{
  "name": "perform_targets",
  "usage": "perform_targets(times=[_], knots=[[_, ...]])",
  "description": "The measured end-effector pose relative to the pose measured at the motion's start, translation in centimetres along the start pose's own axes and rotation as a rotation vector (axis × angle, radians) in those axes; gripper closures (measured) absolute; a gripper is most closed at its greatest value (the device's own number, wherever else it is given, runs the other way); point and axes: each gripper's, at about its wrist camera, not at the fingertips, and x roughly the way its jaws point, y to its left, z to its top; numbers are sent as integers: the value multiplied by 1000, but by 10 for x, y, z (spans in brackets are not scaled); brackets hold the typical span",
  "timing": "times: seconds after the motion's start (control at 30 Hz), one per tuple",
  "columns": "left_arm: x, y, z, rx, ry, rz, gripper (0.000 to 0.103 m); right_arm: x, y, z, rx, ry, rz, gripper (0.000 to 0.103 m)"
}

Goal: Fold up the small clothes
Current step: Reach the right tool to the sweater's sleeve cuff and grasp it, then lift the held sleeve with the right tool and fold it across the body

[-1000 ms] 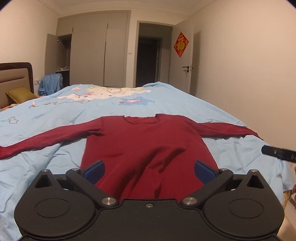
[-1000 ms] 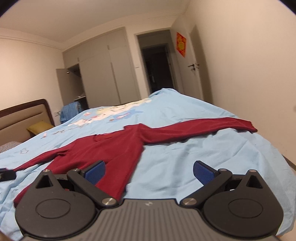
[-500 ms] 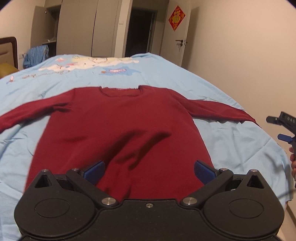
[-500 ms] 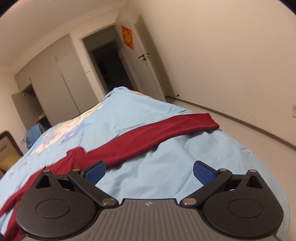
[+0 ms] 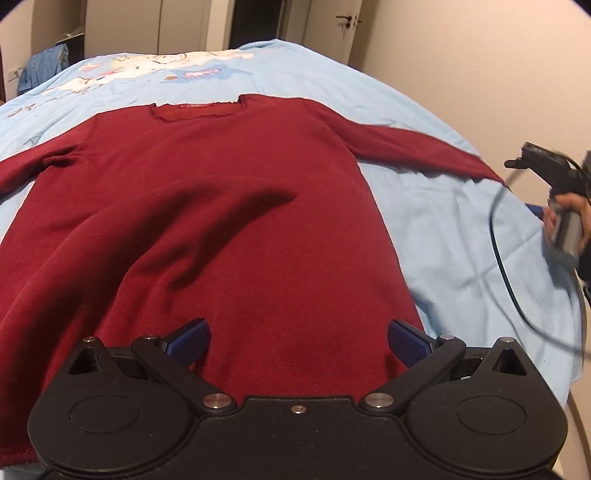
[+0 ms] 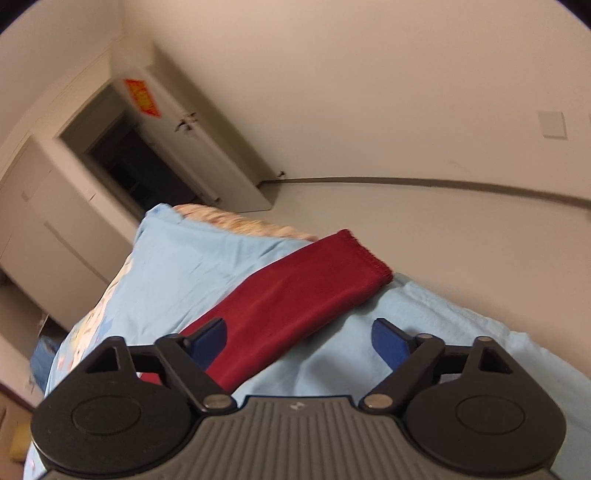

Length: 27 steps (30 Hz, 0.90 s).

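Observation:
A dark red long-sleeved sweater (image 5: pixel 221 206) lies flat, front up, on the light blue bedsheet (image 5: pixel 443 221), sleeves spread to both sides. My left gripper (image 5: pixel 297 341) hovers open over the sweater's lower hem, nothing between its blue pads. My right gripper (image 6: pixel 299 341) is open just above the right sleeve (image 6: pixel 295 295), near its cuff (image 6: pixel 365 254) at the bed's corner; the sleeve runs under its left pad. The left wrist view shows the right gripper (image 5: pixel 546 166) held in a hand at the far right, beside the sleeve end.
The bed edge drops to the floor (image 6: pixel 443 229) just past the cuff. A wall (image 6: pixel 369 92), an open door (image 6: pixel 207 155) and wardrobes (image 5: pixel 122 22) stand beyond. A blue garment (image 5: pixel 40 70) hangs at the far left. A black cable (image 5: pixel 506 266) trails from the right gripper.
Both grippers dropped closer to the bed. The left one tilted down over the sweater body. The right one swung rightwards to the sleeve cuff. Both stayed open.

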Motion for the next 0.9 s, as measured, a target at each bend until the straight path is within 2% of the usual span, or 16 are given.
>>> perform_targets(times=[0.13, 0.17, 0.2, 0.23, 0.27, 0.3, 0.4, 0.5, 0.6, 0.73, 0.9], knots=[[-5, 7, 12, -25, -25, -27, 1, 30, -15, 7, 91, -14, -34, 28], [-8, 9, 17, -34, -42, -28, 1, 35, -16, 8, 99, -20, -42, 37], [-10, 12, 22, -43, -58, -23, 1, 40, -16, 9, 101, -25, -49, 50], [-12, 14, 28, -51, -75, -13, 1, 43, -15, 9, 100, -24, -57, 57], [-15, 18, 32, -60, -90, -1, 1, 46, -14, 10, 97, -25, -65, 72], [-18, 22, 37, -70, -103, 13, 1, 48, -12, 10, 91, -29, -66, 82], [-24, 35, 50, -107, -134, 46, 1, 44, 2, 12, 40, -71, -75, 95], [-29, 49, 57, -135, -155, 67, 1, 30, 29, 14, -55, -135, -64, 96], [-34, 61, 63, -148, -164, 87, 1, 9, 71, 15, -204, -208, -14, 96], [-42, 78, 67, -184, -188, 102, 1, -21, 148, 2, -434, -283, 115, 96], [-58, 102, 66, -236, -232, 127, 1, -43, 244, -42, -676, -296, 294, 96]])
